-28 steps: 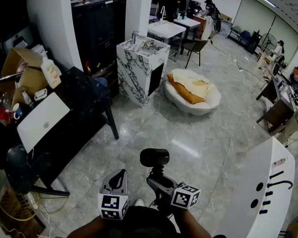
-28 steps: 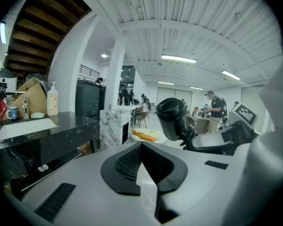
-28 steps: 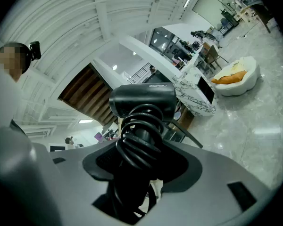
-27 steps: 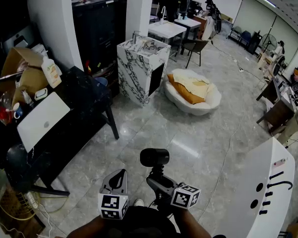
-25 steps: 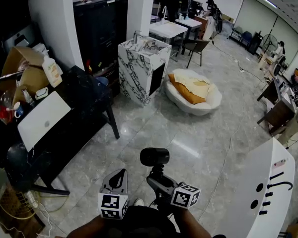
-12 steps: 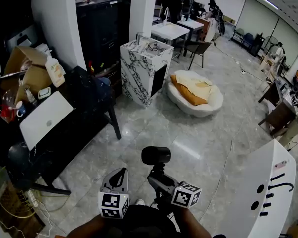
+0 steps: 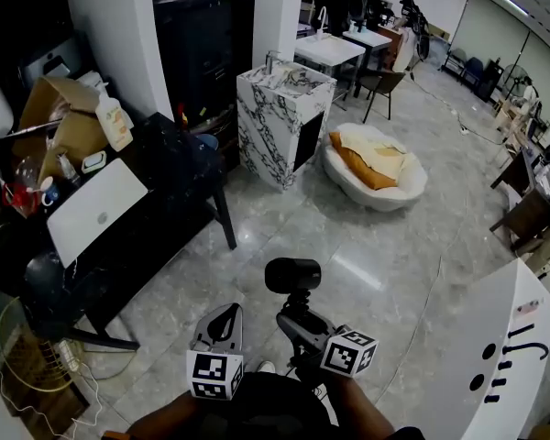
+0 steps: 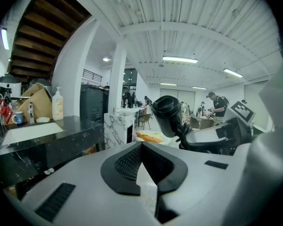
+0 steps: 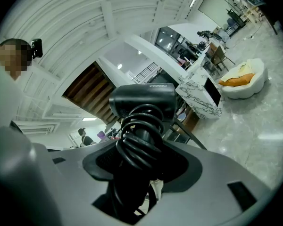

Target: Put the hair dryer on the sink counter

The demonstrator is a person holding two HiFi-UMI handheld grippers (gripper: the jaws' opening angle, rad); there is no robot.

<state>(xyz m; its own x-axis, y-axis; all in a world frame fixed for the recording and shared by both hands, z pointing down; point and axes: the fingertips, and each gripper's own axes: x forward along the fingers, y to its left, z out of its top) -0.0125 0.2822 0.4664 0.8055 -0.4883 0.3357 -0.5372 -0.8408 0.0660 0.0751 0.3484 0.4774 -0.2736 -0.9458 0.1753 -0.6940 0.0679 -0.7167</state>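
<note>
A black hair dryer (image 7: 291, 275) with its cord wound round the handle stands upright in my right gripper (image 7: 296, 317), which is shut on the handle. In the right gripper view the hair dryer (image 9: 142, 102) fills the middle, above the gripper (image 9: 139, 160). My left gripper (image 7: 225, 320) is beside it on the left, shut and empty, and in its own view the jaws (image 8: 141, 149) meet with nothing between them; the hair dryer (image 8: 167, 117) shows to the right. The marble sink counter (image 7: 277, 126) stands far ahead across the floor, beside a white pillar.
A black table (image 7: 170, 186) with a white laptop (image 7: 96, 211), a soap bottle (image 7: 116, 122) and a cardboard box (image 7: 60, 122) is at the left. A white cushioned seat (image 7: 376, 165) lies right of the sink counter. A white curved panel (image 7: 495, 356) is at the lower right.
The head view has shifted, so the sink counter, table and seat sit a little further right and nearer. Both grippers keep their places, with the hair dryer still held.
</note>
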